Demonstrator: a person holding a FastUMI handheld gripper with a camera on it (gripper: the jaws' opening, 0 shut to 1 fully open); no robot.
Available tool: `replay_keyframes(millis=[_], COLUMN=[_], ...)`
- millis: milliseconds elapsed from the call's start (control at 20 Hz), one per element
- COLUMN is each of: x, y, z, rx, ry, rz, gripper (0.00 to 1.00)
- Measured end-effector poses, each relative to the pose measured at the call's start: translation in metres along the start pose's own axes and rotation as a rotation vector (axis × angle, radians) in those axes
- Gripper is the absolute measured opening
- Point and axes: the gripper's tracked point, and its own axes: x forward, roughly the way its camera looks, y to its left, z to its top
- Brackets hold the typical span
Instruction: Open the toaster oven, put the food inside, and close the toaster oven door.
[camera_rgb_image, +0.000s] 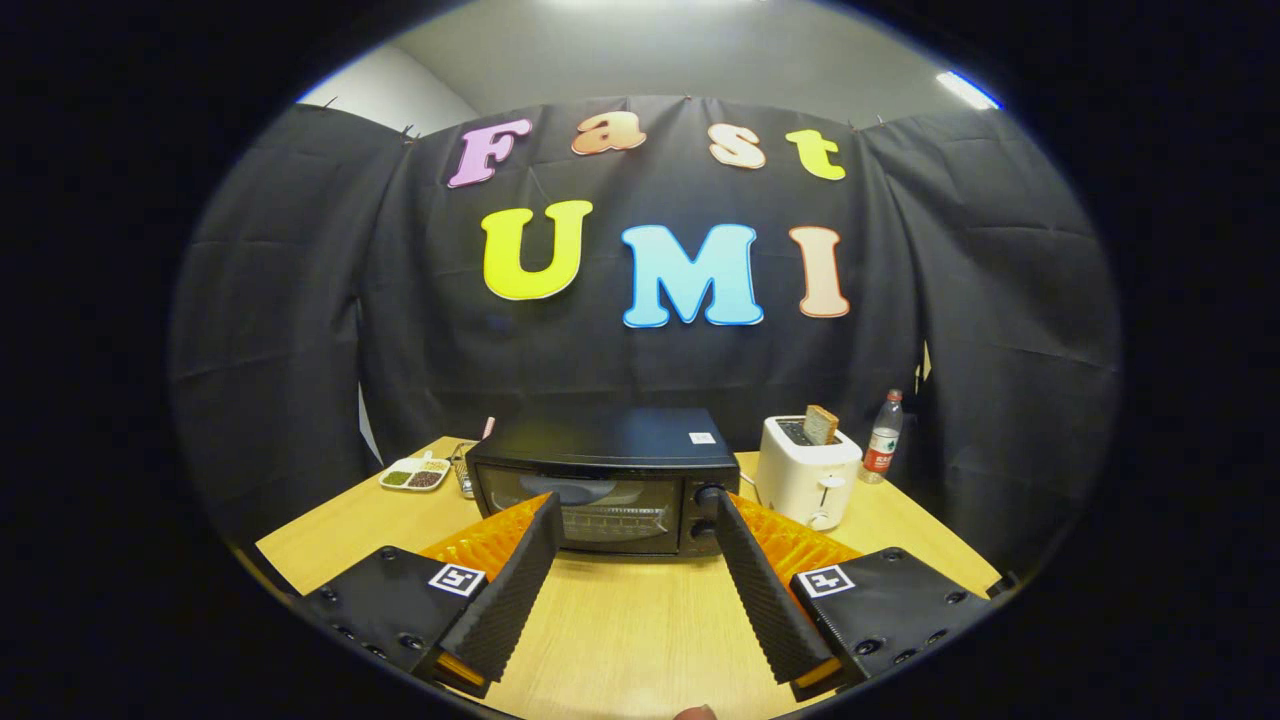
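The toaster oven (605, 480) sits on the wooden table (640, 630) just beyond the fingertips, with its glass door (575, 510) shut and upright and its two knobs (708, 510) facing the right finger. The gripper (635, 515) hangs in front of it with its fingers spread wide and nothing between them. Through the glass a wire rack shows, but I cannot tell whether any food lies on it. A shut door with free fingers fits two stages alike: either the food waits outside and the door is to be pulled down, or the food is inside and the door is closed again. Beyond the right finger stands a white pop-up toaster (808, 470) with a slice of bread (821, 424) in its slot, a water bottle (882, 440) beside it; beyond the left finger lies a divided dish (415, 473).
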Motion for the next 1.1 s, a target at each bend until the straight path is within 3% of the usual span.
replay_keyframes(millis=[500, 1100], x=[-0.019, -0.018], y=[-0.067, -0.061], z=[0.005, 0.004], rx=[0.043, 0.042], ry=[-0.030, -0.031], rz=[-0.104, -0.100], gripper=[0.97, 0.96])
